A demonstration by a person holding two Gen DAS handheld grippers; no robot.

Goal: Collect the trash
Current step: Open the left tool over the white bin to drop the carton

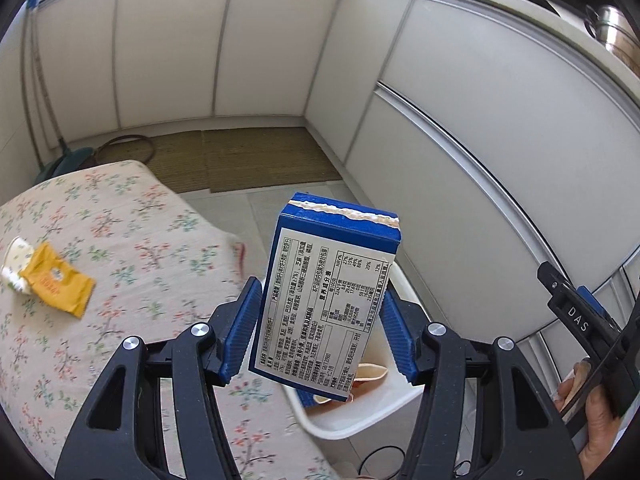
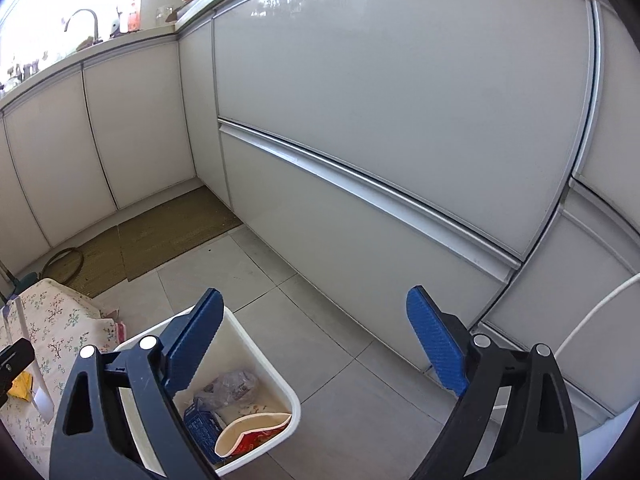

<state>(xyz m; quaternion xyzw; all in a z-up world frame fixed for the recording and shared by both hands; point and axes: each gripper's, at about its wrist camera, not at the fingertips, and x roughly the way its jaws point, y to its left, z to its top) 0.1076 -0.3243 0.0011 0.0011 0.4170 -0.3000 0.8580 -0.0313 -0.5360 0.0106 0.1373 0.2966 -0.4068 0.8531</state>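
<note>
Left gripper (image 1: 320, 332) is clamped on the blue carton (image 1: 324, 300), hanging right over the white bin (image 1: 360, 420). Right gripper (image 2: 316, 344) is wide apart, holding nothing. Letting go off-center could bounce it off the rim. Further back, a yellow wrapper (image 1: 60, 280) waits on the floral surface (image 1: 140, 240).

Our left gripper (image 1: 318, 332), black-framed with ribbed blue pads (image 1: 240, 330), has its jaws set apart around a blue carton, which we hold. Our right gripper (image 2: 316, 344) hangs wide open, its blue pads (image 2: 436, 344) bare and well apart.
</note>
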